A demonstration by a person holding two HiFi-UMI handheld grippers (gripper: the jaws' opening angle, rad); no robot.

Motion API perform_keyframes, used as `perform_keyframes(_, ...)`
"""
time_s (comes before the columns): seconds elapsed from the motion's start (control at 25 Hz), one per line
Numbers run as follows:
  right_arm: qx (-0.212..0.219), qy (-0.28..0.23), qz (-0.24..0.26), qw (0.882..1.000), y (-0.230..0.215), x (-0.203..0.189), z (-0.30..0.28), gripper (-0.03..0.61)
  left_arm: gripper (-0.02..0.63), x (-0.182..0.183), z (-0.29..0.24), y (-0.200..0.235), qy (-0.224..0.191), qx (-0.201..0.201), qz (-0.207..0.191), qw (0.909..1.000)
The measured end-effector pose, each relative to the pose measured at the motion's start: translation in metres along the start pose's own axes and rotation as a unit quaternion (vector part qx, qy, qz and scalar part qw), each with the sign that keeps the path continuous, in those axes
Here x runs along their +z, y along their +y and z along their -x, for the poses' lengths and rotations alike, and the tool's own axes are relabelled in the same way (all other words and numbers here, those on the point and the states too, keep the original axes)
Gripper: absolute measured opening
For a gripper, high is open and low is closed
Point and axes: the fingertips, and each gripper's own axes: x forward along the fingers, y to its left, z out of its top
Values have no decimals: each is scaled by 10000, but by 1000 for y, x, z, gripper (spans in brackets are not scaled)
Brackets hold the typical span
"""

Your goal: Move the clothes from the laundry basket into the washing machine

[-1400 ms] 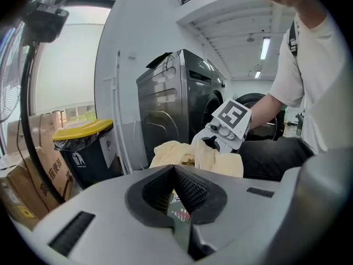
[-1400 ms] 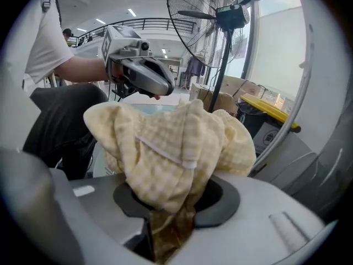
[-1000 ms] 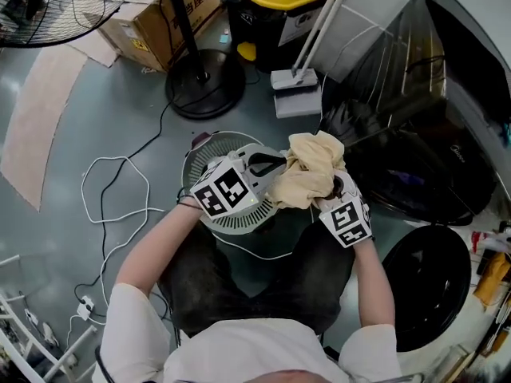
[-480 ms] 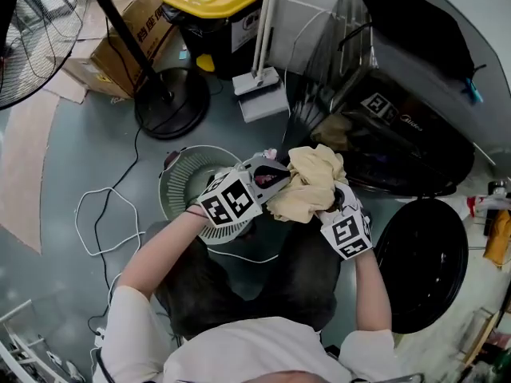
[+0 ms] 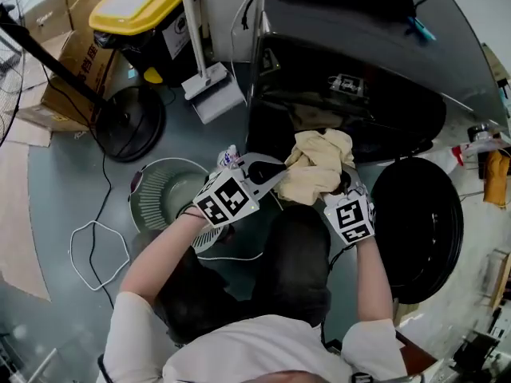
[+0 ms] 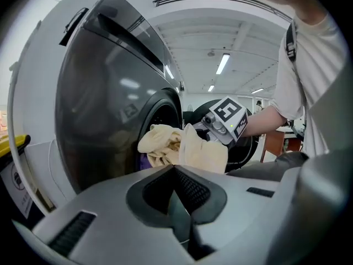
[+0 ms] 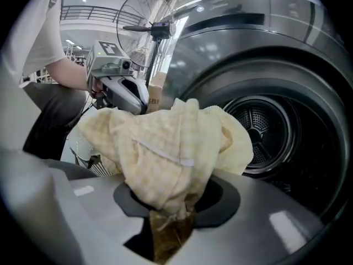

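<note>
A pale yellow cloth (image 5: 318, 166) hangs bunched in front of the dark grey washing machine (image 5: 351, 94). My right gripper (image 5: 338, 185) is shut on the cloth (image 7: 165, 148), which fills its jaws. The open drum (image 7: 259, 131) lies just beyond it. My left gripper (image 5: 279, 172) points at the cloth (image 6: 182, 145) from the left. Its jaws (image 6: 174, 169) look shut, with nothing seen between them, and the tip is close beside the cloth. The machine's round black door (image 5: 419, 230) stands open at the right. The white laundry basket (image 5: 164, 198) sits on the floor at the left, behind my left hand.
A yellow-lidded bin (image 5: 140, 2), cardboard boxes (image 5: 60, 62) and a black fan base (image 5: 128, 122) stand at the upper left. A white floor tool (image 5: 211, 94) leans by the machine. A white cable (image 5: 96, 254) loops over the floor. Bottles (image 5: 495, 166) stand at the far right.
Both grippers and the cloth have swung right, away from over the basket to the front of the washing machine. The right gripper's grip on the cloth is unchanged.
</note>
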Motion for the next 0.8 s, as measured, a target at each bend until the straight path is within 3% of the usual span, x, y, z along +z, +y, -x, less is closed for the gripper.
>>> perform_keyframes(0.36,-1065,70,-406,9935,-62,-35,22,166,6,-13,-25,-17,107,-255,-96,9996)
perform_keyframes(0.8,-1233,-41,-456,9913,-64,-41,11,169,6,-21,-29,-13,107,-84,71,9999)
